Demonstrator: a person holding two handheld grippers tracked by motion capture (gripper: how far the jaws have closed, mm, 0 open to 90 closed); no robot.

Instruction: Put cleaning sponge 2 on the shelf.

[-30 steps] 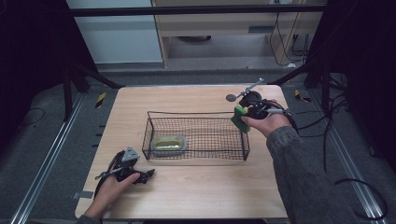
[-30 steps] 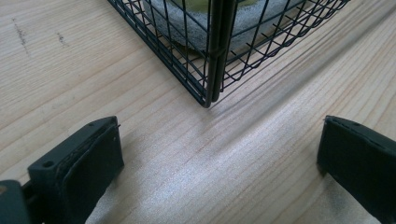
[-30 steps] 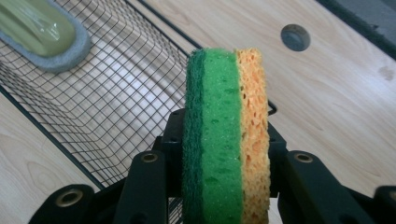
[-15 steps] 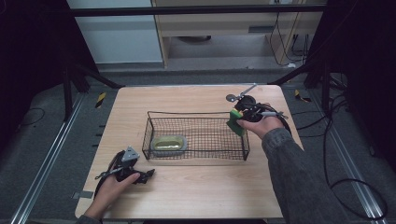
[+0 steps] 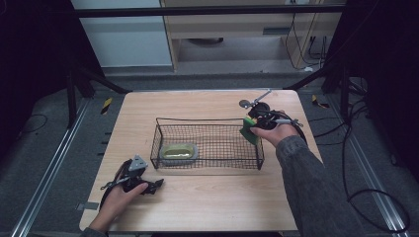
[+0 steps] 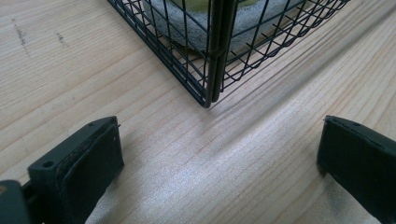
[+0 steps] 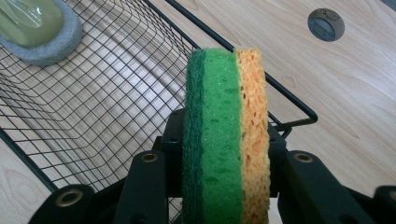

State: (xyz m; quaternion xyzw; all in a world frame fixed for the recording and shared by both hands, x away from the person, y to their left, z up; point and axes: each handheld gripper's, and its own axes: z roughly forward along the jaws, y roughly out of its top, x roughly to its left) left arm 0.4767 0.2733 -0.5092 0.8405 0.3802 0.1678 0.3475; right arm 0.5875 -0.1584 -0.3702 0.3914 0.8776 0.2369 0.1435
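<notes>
A green and orange sponge [image 7: 226, 140] stands on edge between the jaws of my right gripper [image 7: 226, 154], which is shut on it. In the high view that sponge [image 5: 247, 129] hangs over the right end of the black wire basket [image 5: 207, 163], with the right gripper [image 5: 257, 123] just above the rim. A grey dish holding a yellow-green bar [image 5: 179, 152] lies in the basket's left part [image 7: 32, 28]. My left gripper [image 5: 153, 186] rests on the table near the basket's front left corner [image 6: 212, 100], jaws wide open with bare wood between them [image 6: 219, 158].
The basket sits mid-table on a light wooden tabletop [image 5: 212, 207]. A round grey cap [image 7: 326, 24] is set in the wood beyond the basket's right end. Cables trail off the table's right side [image 5: 346, 143]. Dark floor and metal rails surround the table.
My right gripper has come down and leftward with the sponge, from above the table beside the basket to over its right end. The left hand has stayed put.
</notes>
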